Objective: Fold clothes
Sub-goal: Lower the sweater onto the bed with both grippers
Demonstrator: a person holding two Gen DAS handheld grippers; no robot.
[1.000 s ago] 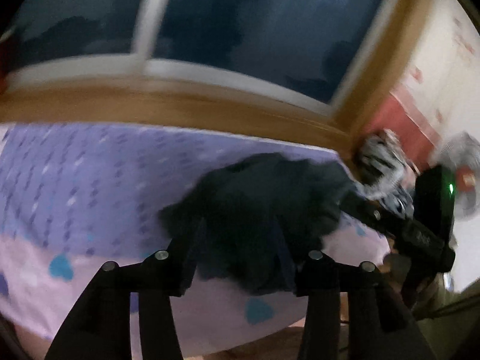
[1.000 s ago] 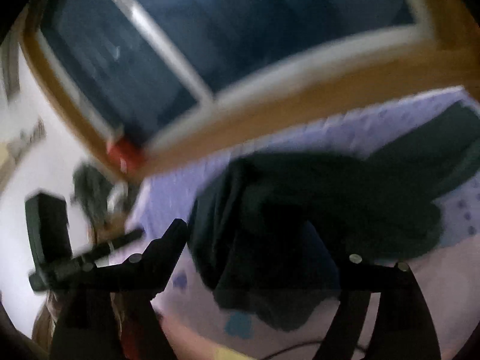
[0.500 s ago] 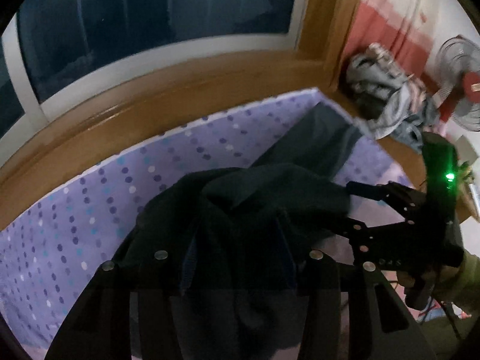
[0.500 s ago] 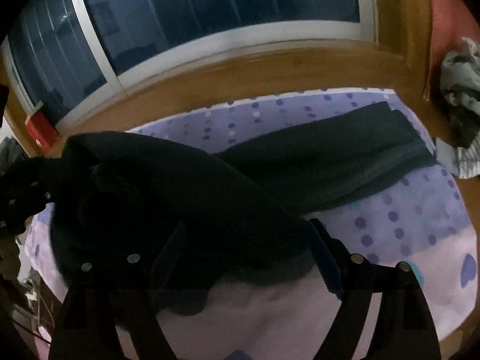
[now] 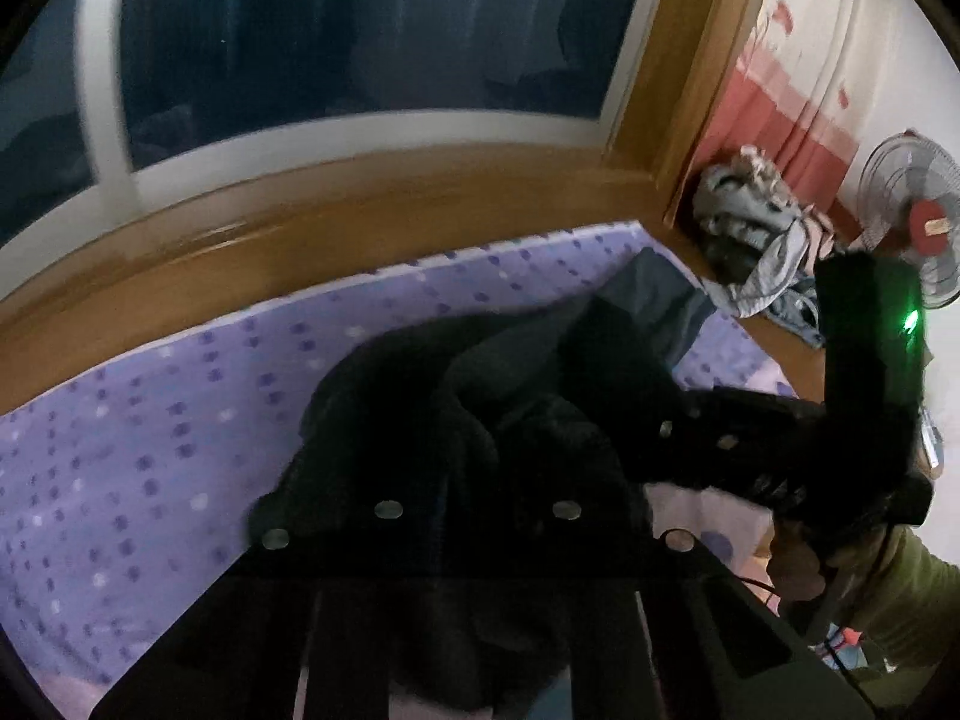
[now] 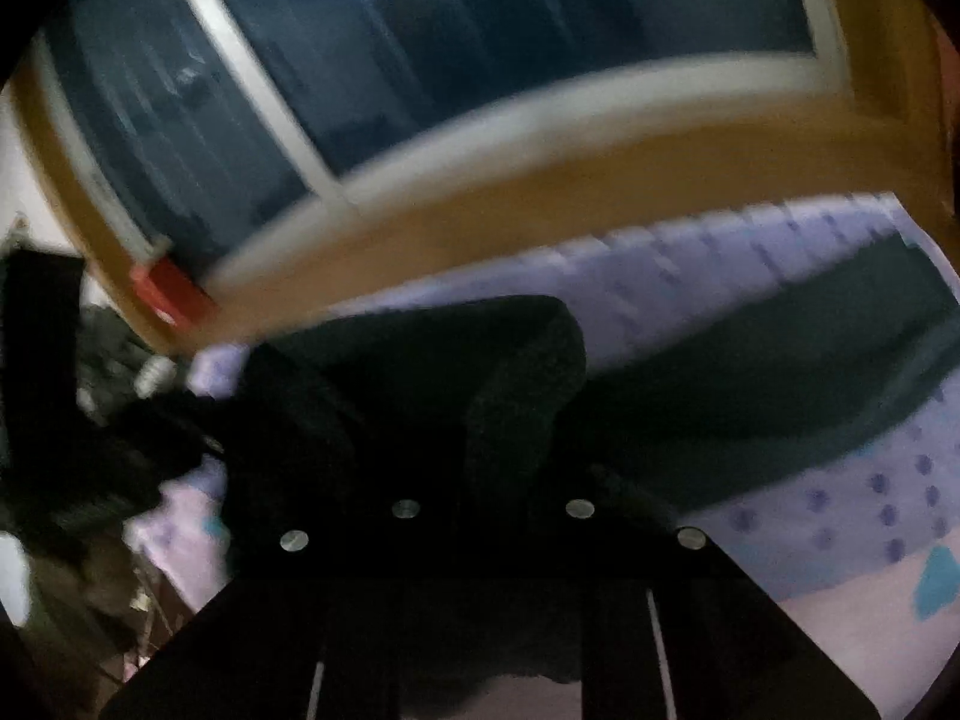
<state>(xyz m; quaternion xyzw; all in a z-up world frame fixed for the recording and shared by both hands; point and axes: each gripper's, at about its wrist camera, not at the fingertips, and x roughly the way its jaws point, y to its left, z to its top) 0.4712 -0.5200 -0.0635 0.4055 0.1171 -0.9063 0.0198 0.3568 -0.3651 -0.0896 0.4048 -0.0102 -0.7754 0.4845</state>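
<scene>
The dark garment (image 5: 480, 420) lies bunched, unfolded, on the dotted bedsheet (image 5: 150, 420) below the window (image 5: 360, 30), both grippers' jaws closing on its cloth.

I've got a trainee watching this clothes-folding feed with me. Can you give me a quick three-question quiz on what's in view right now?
1. True or false: the dark garment lies on a plain white sheet.
2. Multiple choice: in the left wrist view, what stands at the far right by the wall? A) a fan B) a lamp C) a chair
3. Short answer: what lies between the fingers of the left tool as its jaws are closing?

Key
1. False: the bedsheet is purple with dots.
2. A: the fan stands beyond the pile of clothes.
3. The dark garment; the right tool is closing over the same fabric.
</scene>
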